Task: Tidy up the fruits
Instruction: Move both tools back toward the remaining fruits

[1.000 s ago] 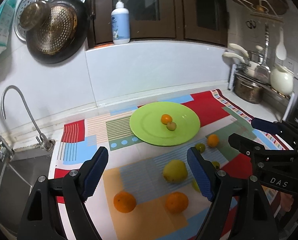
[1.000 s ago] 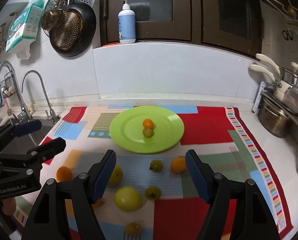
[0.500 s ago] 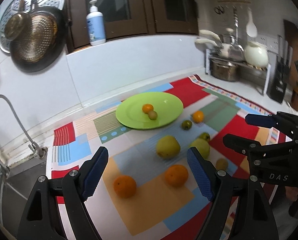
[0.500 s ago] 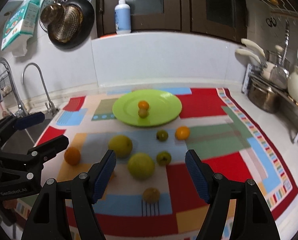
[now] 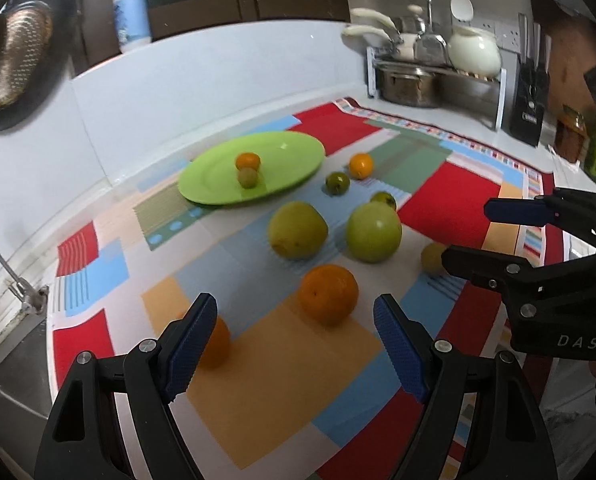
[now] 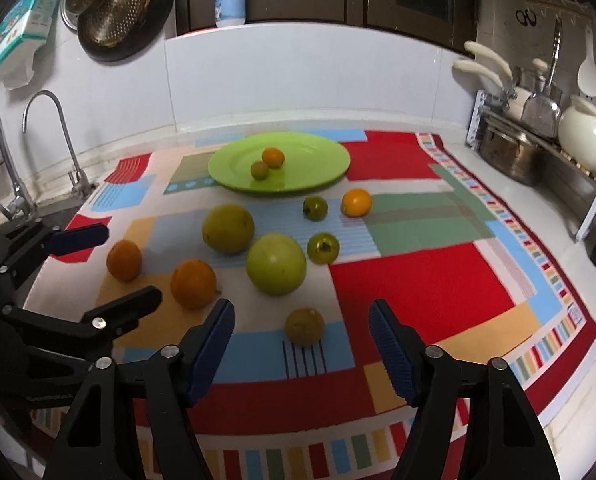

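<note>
Reaching for loose fruit: the left gripper [image 5: 296, 340] is hanging open-jawed before an orange [image 5: 329, 294] on the bench mat, while the right gripper [image 6: 301, 344], jaws closing on nothing, is lining up a small yellowish fruit [image 6: 304, 326]; each needs carrying to the green plate [image 6: 321, 160].

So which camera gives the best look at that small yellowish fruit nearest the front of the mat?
The right wrist view: the small yellowish fruit sits whole, ahead of its fingers. In the left wrist view the right hand-held gripper covers part of it.
</note>
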